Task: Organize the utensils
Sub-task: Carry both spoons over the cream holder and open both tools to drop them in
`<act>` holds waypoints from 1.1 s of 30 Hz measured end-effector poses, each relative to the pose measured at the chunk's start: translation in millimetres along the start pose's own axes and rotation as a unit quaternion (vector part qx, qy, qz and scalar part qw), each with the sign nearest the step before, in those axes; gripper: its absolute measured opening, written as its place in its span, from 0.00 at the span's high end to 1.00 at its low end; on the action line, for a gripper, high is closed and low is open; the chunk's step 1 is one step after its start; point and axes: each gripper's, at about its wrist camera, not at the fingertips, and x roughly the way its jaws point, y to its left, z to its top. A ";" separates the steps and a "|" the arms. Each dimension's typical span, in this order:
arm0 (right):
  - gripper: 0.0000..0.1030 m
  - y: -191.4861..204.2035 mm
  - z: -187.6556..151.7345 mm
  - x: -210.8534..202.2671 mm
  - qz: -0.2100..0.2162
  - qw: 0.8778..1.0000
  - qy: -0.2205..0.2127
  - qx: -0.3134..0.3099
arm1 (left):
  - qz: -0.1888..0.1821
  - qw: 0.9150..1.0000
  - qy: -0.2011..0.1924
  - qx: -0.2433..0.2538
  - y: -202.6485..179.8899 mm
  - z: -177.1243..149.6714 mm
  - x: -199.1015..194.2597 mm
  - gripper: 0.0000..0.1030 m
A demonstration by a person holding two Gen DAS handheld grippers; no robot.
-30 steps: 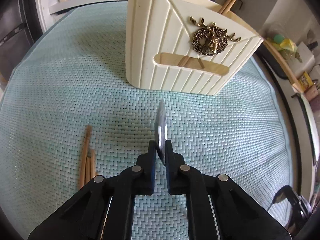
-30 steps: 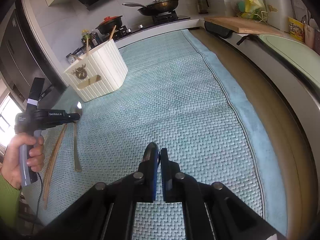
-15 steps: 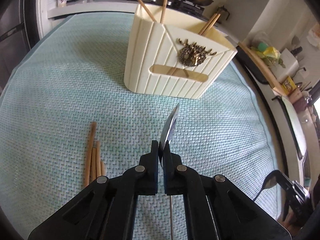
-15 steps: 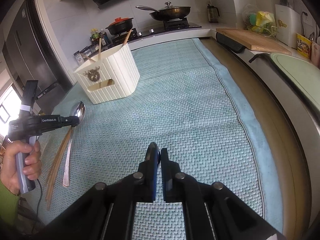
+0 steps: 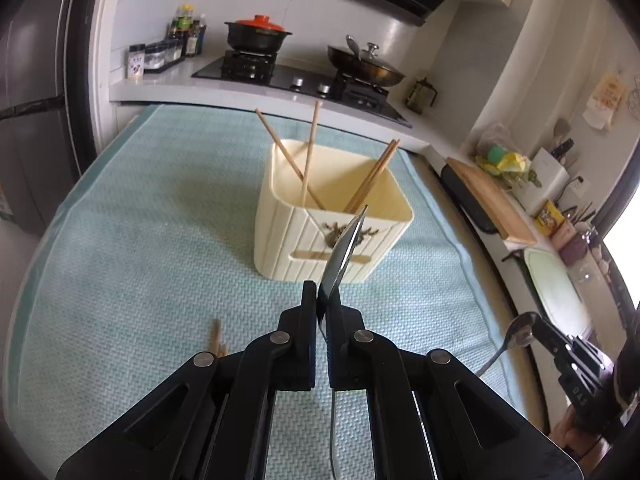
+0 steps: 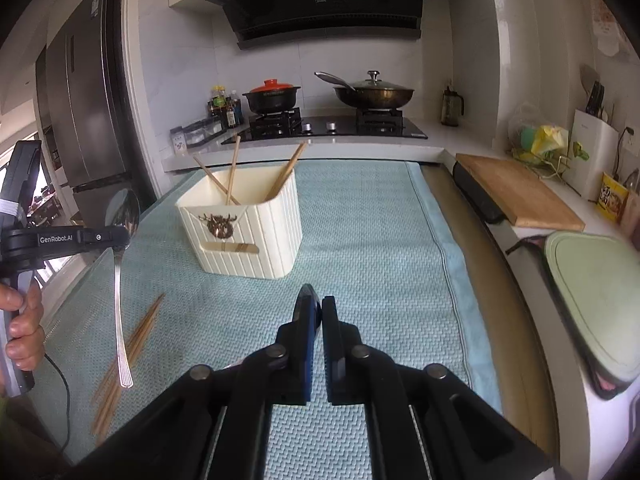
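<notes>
Both grippers have risen since the earlier frames, so the cream utensil holder [image 5: 334, 216], seen before from its front, now shows its open top with four chopsticks leaning inside. The left gripper [image 5: 322, 300] is clamped on a steel spoon [image 5: 344, 246] at the neck; the right wrist view shows the bowl above the jaws and the long handle hanging free below, clear of the mat. The right gripper [image 6: 316, 312] pinches a second spoon [image 5: 516, 330], visible only from the left wrist view at the lower right; its own camera shows just the narrow closed jaws.

My worry is the hold — thin polished metal gripped at one small spot can pivot or slip out. The dangling handle could also catch the holder's rim, or knock the standing chopsticks, if it comes in low or tilted. Two spoons arriving together might collide over the opening.

Loose chopsticks [image 6: 128, 344] lie on the mat to the left, not yet sorted. Underneath is a pale teal woven mat [image 6: 368, 216] covering the counter — behind it a gas hob with a red-lidded pot and a lidded wok, a range hood above, a dark fridge at left, a wooden cutting board at right.
</notes>
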 end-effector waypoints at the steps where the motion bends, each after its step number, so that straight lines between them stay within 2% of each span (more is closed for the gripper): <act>1: 0.96 3.0 8.8 -0.4 -0.003 1.000 -0.007 -0.009 | -0.002 1.000 -0.004 -0.001 0.5 7.3 -0.9 0.98; 11: 0.96 25.9 109.7 12.8 -0.018 0.995 -0.069 -0.074 | 0.006 0.997 -0.079 0.007 3.3 98.3 -21.3 0.98; 19: 0.96 28.1 170.2 48.1 -0.053 0.990 -0.100 -0.088 | 0.029 0.991 -0.126 -0.018 18.0 167.2 3.0 0.98; 22: 0.96 29.2 180.4 65.9 -0.062 0.989 -0.102 -0.089 | 0.041 0.990 -0.136 -0.023 21.5 180.5 22.8 0.98; 26: 0.96 31.5 186.2 92.5 -0.066 0.988 -0.099 -0.097 | 0.051 0.990 -0.130 -0.018 22.9 190.7 56.4 0.98; 33: 0.96 45.1 177.9 138.0 -0.060 0.986 -0.073 -0.139 | 0.068 0.993 -0.096 -0.005 27.8 182.6 107.1 0.98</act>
